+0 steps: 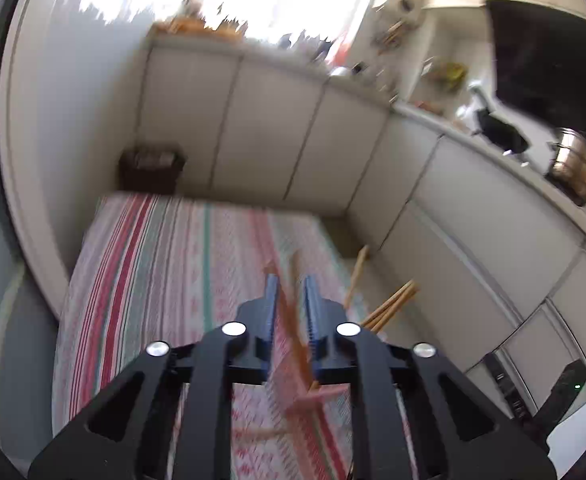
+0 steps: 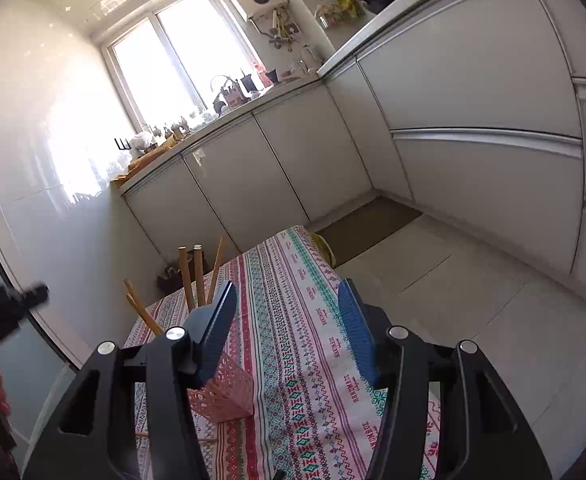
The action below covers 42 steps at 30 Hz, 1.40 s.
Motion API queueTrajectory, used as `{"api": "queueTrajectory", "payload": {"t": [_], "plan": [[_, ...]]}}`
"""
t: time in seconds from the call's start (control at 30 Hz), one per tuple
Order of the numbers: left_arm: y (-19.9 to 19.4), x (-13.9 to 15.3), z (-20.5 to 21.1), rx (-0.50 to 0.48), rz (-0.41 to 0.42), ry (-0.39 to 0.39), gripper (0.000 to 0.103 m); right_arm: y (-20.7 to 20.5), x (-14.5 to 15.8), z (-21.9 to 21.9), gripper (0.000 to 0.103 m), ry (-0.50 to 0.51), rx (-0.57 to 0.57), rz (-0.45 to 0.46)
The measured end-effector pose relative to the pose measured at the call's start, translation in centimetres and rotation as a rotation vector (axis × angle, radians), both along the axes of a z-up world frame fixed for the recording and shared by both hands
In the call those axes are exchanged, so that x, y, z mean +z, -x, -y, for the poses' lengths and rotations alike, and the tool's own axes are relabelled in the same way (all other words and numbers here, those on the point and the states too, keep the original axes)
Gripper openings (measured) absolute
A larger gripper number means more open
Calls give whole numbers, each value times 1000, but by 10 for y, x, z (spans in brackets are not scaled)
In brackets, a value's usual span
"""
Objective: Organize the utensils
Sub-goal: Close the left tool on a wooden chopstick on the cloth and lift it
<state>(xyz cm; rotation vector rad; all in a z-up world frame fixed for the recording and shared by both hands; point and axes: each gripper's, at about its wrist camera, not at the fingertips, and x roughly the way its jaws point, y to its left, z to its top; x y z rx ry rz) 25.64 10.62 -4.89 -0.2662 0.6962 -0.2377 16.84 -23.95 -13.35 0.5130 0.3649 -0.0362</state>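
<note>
My left gripper [image 1: 291, 292] has its blue pads close together around a thin wooden utensil [image 1: 295, 320], held above the striped tablecloth [image 1: 165, 280]; the view is motion-blurred. Below it is the rim of a pink holder [image 1: 313, 400], with more wooden handles [image 1: 389, 304] sticking out to the right. In the right wrist view my right gripper [image 2: 289, 300] is wide open and empty above the tablecloth [image 2: 293, 360]. The pink lattice holder [image 2: 225, 392] stands at its left with several wooden utensils [image 2: 191, 280] upright in it. The left gripper [image 2: 5, 308] shows blurred at the far left.
White kitchen cabinets [image 2: 253, 168] run along the far wall and the right side under a cluttered counter. A dark basket [image 1: 151, 168] sits on the floor beyond the table. A brown mat [image 2: 369, 224] lies on the tiled floor. A pot [image 1: 577, 164] stands on the counter.
</note>
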Motion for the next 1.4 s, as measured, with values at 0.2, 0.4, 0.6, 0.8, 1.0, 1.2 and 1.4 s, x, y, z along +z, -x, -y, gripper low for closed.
{"api": "queueTrajectory", "payload": {"t": [0.2,0.4,0.6,0.8,1.0,1.2,1.4], "plan": [[-43,-146,-69,221,-644,121,57,-6,-3,4,65,-66,43,-13],[-44,-192,-110,457,-750,237,61,-8,-5,-3,67,-48,95,-9],[-66,-198,-99,530,-760,133,63,-8,-7,0,75,-70,98,-16],[-91,-199,-58,432,-684,-230,26,-13,-14,5,76,-84,90,-62],[-81,-196,-45,243,-557,-244,6,-15,-15,-1,76,-66,110,-84],[-34,-151,-43,166,-368,-139,6,-12,-8,-13,76,-17,135,-69],[16,-80,-8,85,-89,-115,6,-12,-6,-21,76,-7,154,-71]]}}
